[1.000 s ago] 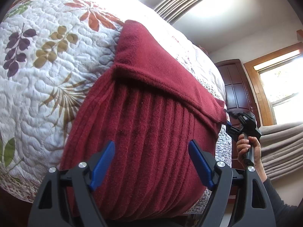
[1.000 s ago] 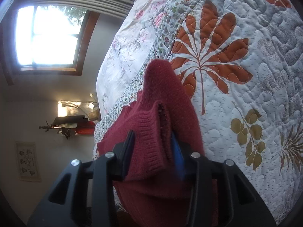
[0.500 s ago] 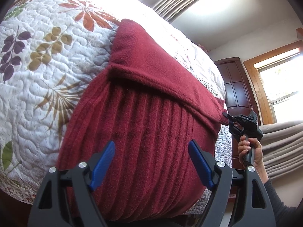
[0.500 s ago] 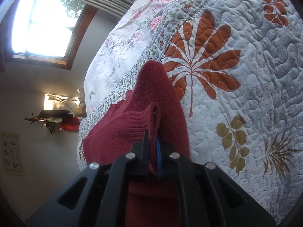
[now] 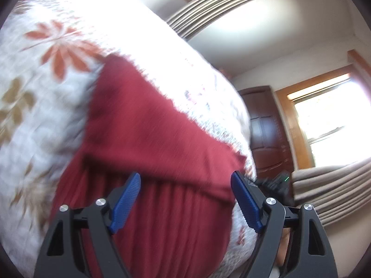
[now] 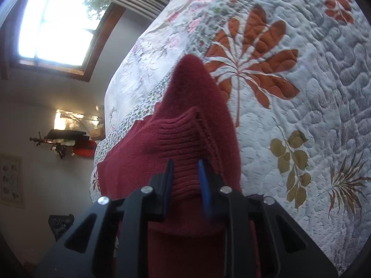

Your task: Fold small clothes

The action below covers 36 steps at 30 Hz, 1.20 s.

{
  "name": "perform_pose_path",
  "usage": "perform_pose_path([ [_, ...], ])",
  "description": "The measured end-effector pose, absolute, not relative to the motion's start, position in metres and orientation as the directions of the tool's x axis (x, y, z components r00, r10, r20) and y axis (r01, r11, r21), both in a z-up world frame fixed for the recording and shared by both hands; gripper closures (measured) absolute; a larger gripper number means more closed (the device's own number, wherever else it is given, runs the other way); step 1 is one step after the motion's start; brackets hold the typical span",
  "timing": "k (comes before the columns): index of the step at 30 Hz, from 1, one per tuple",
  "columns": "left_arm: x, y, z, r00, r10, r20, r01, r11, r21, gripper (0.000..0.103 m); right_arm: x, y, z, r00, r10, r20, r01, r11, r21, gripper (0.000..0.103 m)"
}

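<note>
A dark red knitted sweater (image 5: 150, 139) lies on a leaf-patterned quilt (image 5: 46, 92), with one sleeve folded across its ribbed body. My left gripper (image 5: 185, 200) hovers open over the body near the sleeve's lower edge, holding nothing; this view is blurred. The right gripper (image 5: 276, 183) shows small at the sleeve's far right end. In the right wrist view, the ribbed cuff (image 6: 180, 139) sits between the fingers of my right gripper (image 6: 187, 181). Its jaws stand slightly apart and one blue pad is blurred.
The quilt (image 6: 301, 92) spreads wide to the right of the sweater. Past the bed edge are a dark wooden door (image 5: 266, 127), a bright window (image 5: 329, 120) and beige curtains (image 5: 336, 185). A second window (image 6: 58, 23) and a wall lamp (image 6: 65, 139) show in the right wrist view.
The right gripper closed tight on the cuff, and its jaws have since parted somewhat. The left gripper moved forward over the sweater toward the folded sleeve, still open.
</note>
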State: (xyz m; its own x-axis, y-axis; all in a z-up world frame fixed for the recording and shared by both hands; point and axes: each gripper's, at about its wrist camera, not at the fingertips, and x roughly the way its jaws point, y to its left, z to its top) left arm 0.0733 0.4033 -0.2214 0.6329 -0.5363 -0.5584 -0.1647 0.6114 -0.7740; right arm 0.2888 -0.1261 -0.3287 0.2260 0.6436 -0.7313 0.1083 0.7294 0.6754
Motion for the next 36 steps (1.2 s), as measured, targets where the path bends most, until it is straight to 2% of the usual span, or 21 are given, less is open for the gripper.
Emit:
perform_pose_path([
  [1,0.089,0.405,-0.231,0.617,-0.529,-0.583,-0.19,0.619,-0.762,0.017,0.289,-0.13,-0.331,0.229,0.644,-0.73,0.13,0.722,0.679,0.097],
  [2,0.103,0.407,-0.245,0.588,-0.507,-0.63,-0.239,0.635,-0.734,0.017,0.287,-0.132,-0.33,0.232,0.646,-0.727,0.14,0.718,0.682,0.097],
  [3,0.113,0.41,-0.258,0.548,-0.499,-0.672,-0.285,0.644,-0.71,0.018,0.284,-0.132,-0.325,0.243,0.644,-0.725,0.14,0.716,0.684,0.094],
  [4,0.12,0.41,-0.269,0.505,-0.503,-0.701,-0.315,0.649,-0.693,0.02,0.279,-0.131,-0.318,0.253,0.651,-0.715,0.127,0.711,0.692,0.083],
  [5,0.123,0.407,-0.27,0.488,-0.502,-0.714,-0.309,0.665,-0.68,0.023,0.274,-0.128,-0.31,0.256,0.667,-0.699,0.106,0.7,0.707,0.079],
  [7,0.123,0.4,-0.26,0.496,-0.495,-0.713,-0.249,0.706,-0.663,0.02,0.262,-0.108,-0.297,0.23,0.712,-0.664,0.022,0.678,0.735,0.077],
  [11,0.124,0.394,-0.264,0.482,-0.494,-0.723,-0.235,0.723,-0.65,0.017,0.252,-0.082,-0.316,0.15,0.68,-0.718,0.002,0.726,0.688,0.07],
  [13,0.122,0.394,-0.261,0.483,-0.488,-0.727,-0.253,0.717,-0.65,0.017,0.251,-0.075,-0.333,0.095,0.633,-0.769,-0.011,0.773,0.635,0.077],
  [15,0.114,0.401,-0.248,0.501,-0.485,-0.717,-0.274,0.696,-0.663,0.017,0.249,-0.074,-0.322,0.09,0.621,-0.779,-0.041,0.784,0.62,0.074],
  [16,0.104,0.403,-0.238,0.527,-0.49,-0.695,-0.265,0.682,-0.682,0.017,0.247,-0.077,-0.312,0.093,0.645,-0.759,-0.045,0.764,0.644,0.062],
  [19,0.059,0.414,-0.212,0.595,-0.479,-0.646,-0.218,0.677,-0.703,0.017,0.234,-0.09,-0.277,0.122,0.701,-0.703,-0.122,0.713,0.69,0.046],
  [21,0.025,0.421,-0.209,0.593,-0.465,-0.657,-0.223,0.689,-0.689,0.016,0.217,-0.101,-0.271,0.099,0.71,-0.697,-0.163,0.702,0.693,0.038],
  [29,-0.122,0.439,-0.24,0.503,-0.365,-0.784,-0.387,0.716,-0.582,0.014,0.132,-0.164,-0.296,0.026,0.651,-0.759,-0.248,0.74,0.626,0.035],
  [32,-0.159,0.436,-0.256,0.458,-0.349,-0.818,-0.391,0.747,-0.538,0.014,0.095,-0.196,-0.312,0.053,0.628,-0.777,-0.194,0.769,0.609,0.034],
  [36,-0.191,0.429,-0.288,0.386,-0.399,-0.832,-0.355,0.768,-0.533,0.014,0.043,-0.234,-0.334,0.082,0.617,-0.782,-0.094,0.786,0.611,0.033],
])
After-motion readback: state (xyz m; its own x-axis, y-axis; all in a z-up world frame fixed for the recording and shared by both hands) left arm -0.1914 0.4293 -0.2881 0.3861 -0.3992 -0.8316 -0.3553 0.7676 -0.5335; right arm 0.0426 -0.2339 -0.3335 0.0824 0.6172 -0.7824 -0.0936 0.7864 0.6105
